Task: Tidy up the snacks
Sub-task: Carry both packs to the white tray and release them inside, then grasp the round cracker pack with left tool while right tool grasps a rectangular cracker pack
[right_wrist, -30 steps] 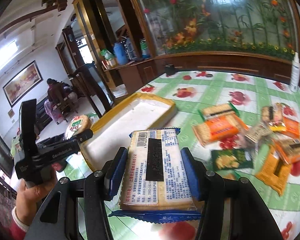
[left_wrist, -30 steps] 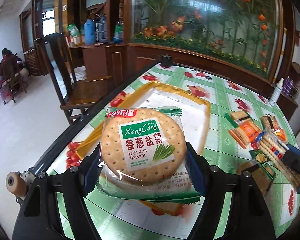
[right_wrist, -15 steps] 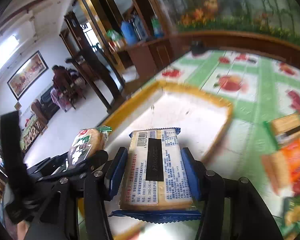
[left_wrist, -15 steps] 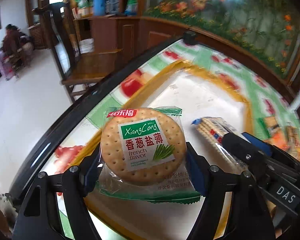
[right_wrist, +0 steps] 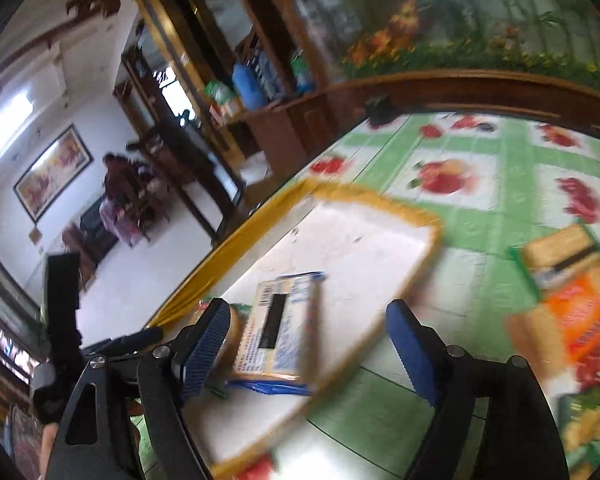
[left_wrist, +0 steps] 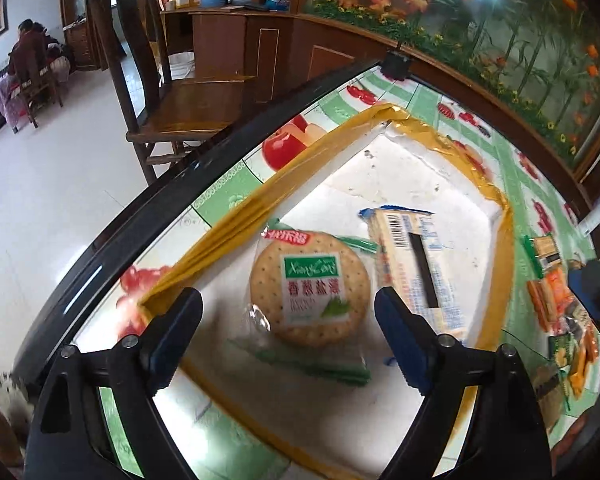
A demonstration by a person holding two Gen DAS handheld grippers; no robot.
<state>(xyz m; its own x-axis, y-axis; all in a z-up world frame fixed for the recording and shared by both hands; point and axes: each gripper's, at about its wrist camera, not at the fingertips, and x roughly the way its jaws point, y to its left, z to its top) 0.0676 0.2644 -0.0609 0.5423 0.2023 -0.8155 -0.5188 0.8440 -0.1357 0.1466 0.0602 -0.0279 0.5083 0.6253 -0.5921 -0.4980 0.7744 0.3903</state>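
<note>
A round cracker packet [left_wrist: 310,288] lies flat in the white tray with a yellow rim [left_wrist: 260,200]. My left gripper [left_wrist: 286,308] hovers over it, jaws opening, pads clear of the packet on both sides. Beside it on the right lies a rectangular cracker packet [left_wrist: 416,264], barcode side up. In the right wrist view the same rectangular packet [right_wrist: 280,328] rests in the tray [right_wrist: 364,248], between the opening jaws of my right gripper [right_wrist: 306,320]. It sits close to the left pad, and the right pad is well clear of it.
Several loose snack packets [right_wrist: 572,292] lie on the green fruit-print tablecloth right of the tray, also seen as snack packets [left_wrist: 552,300]. The table's black edge [left_wrist: 140,220] runs along the tray's left side, with a wooden chair [left_wrist: 188,108] beyond it.
Both packets were gripped over the tray half a second ago. Now both pairs of jaws have spread and the packets lie in the tray, side by side.
</note>
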